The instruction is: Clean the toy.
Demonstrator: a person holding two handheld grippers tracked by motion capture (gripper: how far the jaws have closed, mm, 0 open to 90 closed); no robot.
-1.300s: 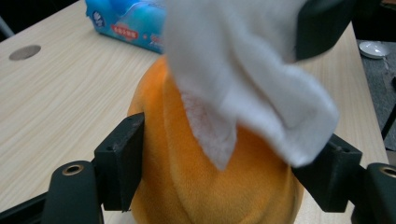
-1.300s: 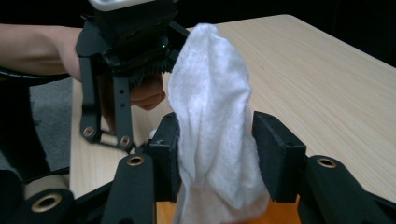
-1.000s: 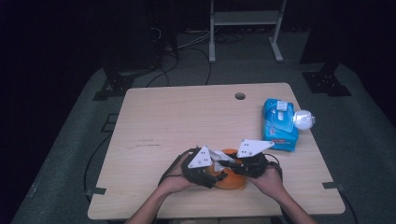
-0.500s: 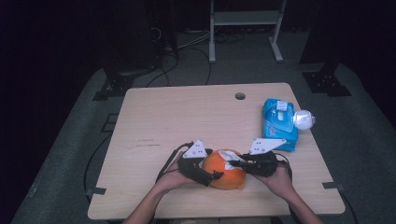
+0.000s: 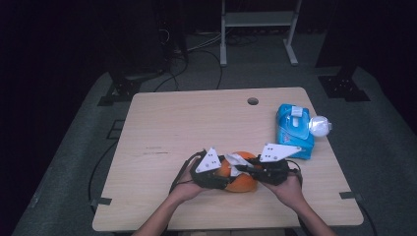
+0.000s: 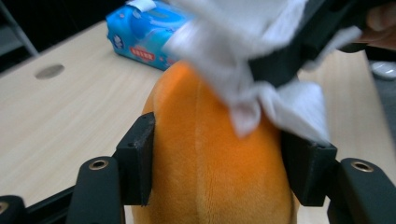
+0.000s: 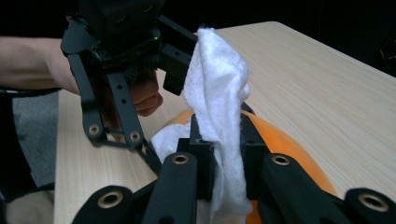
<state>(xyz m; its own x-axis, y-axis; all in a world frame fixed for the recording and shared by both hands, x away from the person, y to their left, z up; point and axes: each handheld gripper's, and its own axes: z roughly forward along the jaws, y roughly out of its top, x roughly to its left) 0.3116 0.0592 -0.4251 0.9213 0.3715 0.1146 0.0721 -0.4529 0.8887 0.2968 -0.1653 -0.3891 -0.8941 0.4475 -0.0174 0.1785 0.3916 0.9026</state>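
Observation:
An orange plush toy [image 5: 241, 181] lies on the wooden table [image 5: 196, 123] near its front edge. My left gripper [image 5: 222, 177] comes at it from the left. In the left gripper view its pads [image 6: 137, 163] press both flanks of the orange toy [image 6: 210, 158]; the jaws have just been closing onto it. My right gripper [image 5: 244, 168] reaches in from the right, shut on a white wipe [image 7: 215, 79] that hangs over the top of the toy [image 7: 280, 135]. The wipe [image 6: 261, 70] also drapes across the toy in the left gripper view.
A blue pack of wipes [image 5: 294, 129] lies at the table's right edge with a white round object [image 5: 319, 126] against it. A cable hole [image 5: 253, 101] sits near the far edge. Black stands and cables fill the dark floor behind.
The two grippers drew apart and uncovered the orange toy, then the left jaws came in onto its sides. The right gripper keeps the wipe over the toy's top.

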